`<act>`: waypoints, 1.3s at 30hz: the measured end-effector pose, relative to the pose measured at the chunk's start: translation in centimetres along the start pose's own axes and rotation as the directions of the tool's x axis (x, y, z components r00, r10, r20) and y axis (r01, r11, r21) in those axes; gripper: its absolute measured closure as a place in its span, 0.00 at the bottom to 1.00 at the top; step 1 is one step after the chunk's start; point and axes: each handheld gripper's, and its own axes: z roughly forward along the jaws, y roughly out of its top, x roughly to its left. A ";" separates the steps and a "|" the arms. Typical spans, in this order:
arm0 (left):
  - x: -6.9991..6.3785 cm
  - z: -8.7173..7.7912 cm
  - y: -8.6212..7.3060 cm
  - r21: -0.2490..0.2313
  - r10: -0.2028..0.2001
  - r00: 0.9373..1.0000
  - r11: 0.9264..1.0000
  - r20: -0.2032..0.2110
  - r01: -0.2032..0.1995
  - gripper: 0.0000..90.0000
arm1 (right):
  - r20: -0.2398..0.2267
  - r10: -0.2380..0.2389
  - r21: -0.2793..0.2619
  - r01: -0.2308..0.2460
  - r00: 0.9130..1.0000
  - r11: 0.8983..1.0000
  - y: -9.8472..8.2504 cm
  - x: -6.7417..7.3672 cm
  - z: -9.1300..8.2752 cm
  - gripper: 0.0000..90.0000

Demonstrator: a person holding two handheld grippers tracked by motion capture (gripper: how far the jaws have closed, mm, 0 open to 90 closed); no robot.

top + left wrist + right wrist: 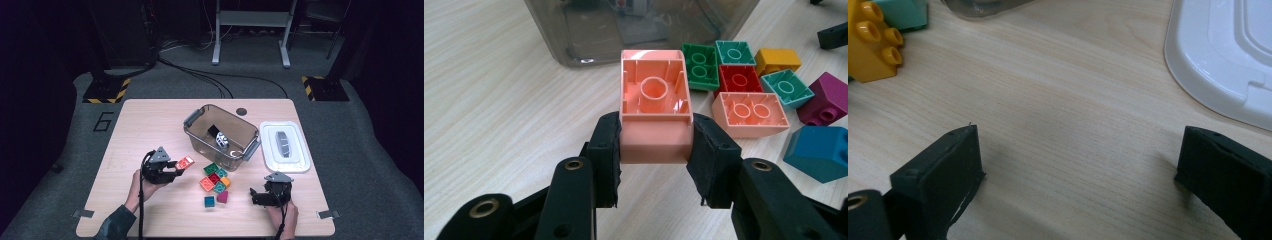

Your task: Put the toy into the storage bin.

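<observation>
Left tongs (654, 145) clamped, right tongs (1078, 170) agape

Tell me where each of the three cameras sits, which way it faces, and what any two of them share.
High view: above the person's side, looking forward and down on the table; both forearms enter at the bottom.
Left gripper view: rides the left hand-held gripper, looking along its jaws, closed on a salmon brick, toward the clear bin.
Right gripper view: rides the right hand-held gripper, jaws open over bare wood, beside the white lid.
Shared: the salmon brick shows in the high and left gripper views.

Salmon-pink brick (655, 117), hollow underside up, clamped above the table
</observation>
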 end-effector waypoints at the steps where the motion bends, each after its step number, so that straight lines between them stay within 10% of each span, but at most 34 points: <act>1: 0.1 -0.1 0.1 0.005 0.003 1.000 1.000 0.004 -0.003 0.66 | 0.002 0.000 -0.001 0.000 1.000 1.000 0.0 0.0 0.0 0.03; 24: 1.7 -3.7 3.9 -0.030 0.012 1.000 0.999 -0.009 -0.012 0.66 | -0.002 0.005 -0.002 -0.005 1.000 1.000 0.0 0.0 0.0 0.04; 39: 2.6 -4.7 9.1 -0.053 0.049 0.998 0.997 -0.027 -0.051 0.66 | -0.002 0.005 -0.002 -0.005 1.000 1.000 0.0 0.0 0.0 0.04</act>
